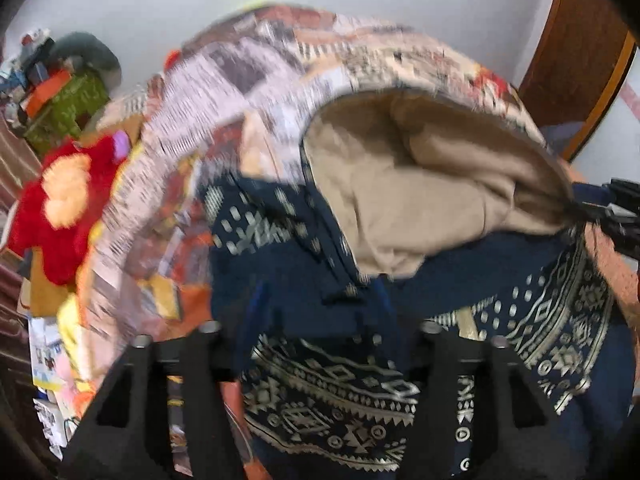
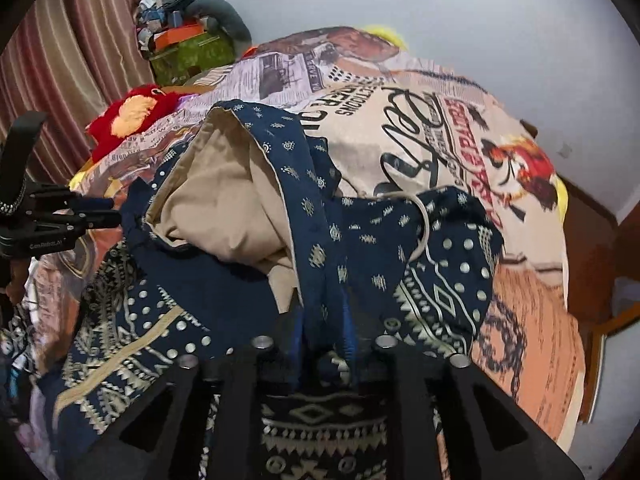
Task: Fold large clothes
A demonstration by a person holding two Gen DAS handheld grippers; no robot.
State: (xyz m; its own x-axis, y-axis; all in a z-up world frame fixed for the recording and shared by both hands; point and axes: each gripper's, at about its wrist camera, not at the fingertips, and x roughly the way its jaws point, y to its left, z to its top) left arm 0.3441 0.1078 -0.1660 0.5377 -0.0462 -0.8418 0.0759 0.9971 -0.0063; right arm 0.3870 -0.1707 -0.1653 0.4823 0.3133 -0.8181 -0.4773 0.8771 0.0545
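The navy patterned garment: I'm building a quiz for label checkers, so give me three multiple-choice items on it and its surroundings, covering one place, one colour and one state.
1. Where does the navy garment lie?
A. on a bare floor
B. on a printed bedspread
C. on a wooden chair

2. What is the main colour of the plush toy beyond it?
A. red
B. green
C. white

3. How does the garment lie?
A. folded flat in a neat square
B. hung on a hanger
C. rumpled, with its beige lining exposed

Key: 1 B, the printed spread shows all round it. 2 A, its fur is red with a pale orange patch. 3 C, the cloth is bunched and the lining faces up.
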